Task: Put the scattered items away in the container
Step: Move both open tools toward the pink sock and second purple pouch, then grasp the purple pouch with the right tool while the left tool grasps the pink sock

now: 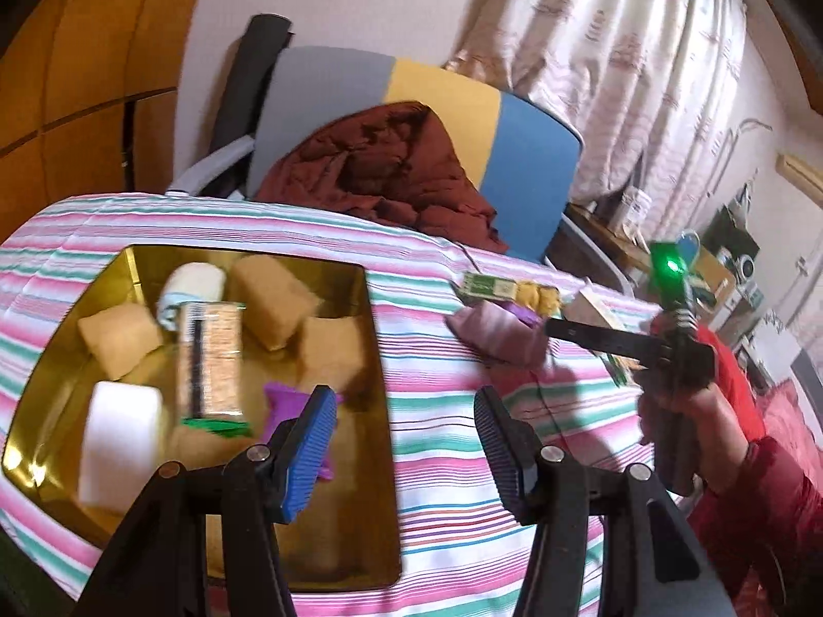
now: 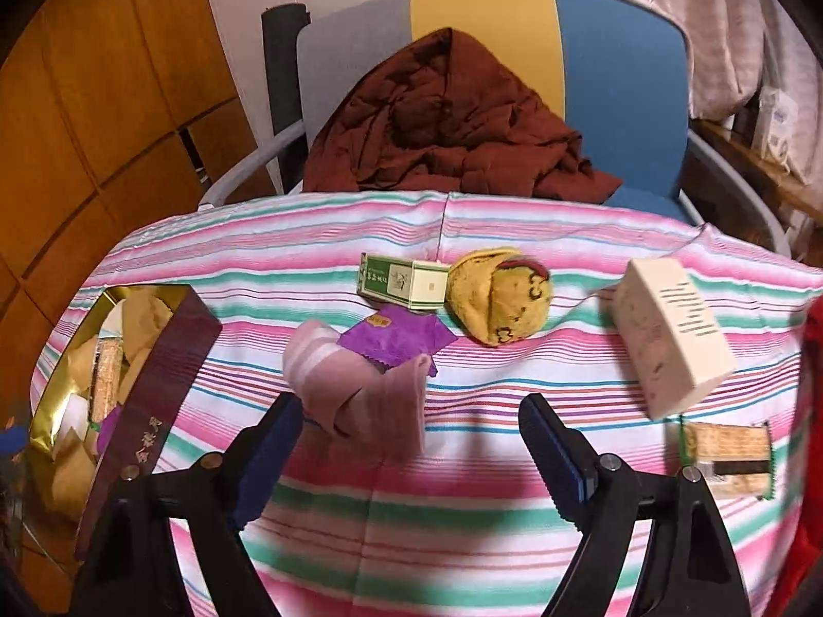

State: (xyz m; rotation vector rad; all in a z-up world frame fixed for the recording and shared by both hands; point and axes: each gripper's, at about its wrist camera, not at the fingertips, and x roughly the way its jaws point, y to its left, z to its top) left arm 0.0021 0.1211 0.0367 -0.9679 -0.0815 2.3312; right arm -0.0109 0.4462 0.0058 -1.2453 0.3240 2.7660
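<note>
Your right tongs hang open just short of the pink sock on the bench; nothing sits between them. Straddle its folded middle, clear of the purple packet. Your left tongs are open and empty over the tin.

We can read no text for certain. The container's dark side wall carries gold characters, the green-and-white box near the table's far edge has small print on its green end, and the pale box toward the right edge bears a line of dark lettering. All are too blurred to make out.
</note>
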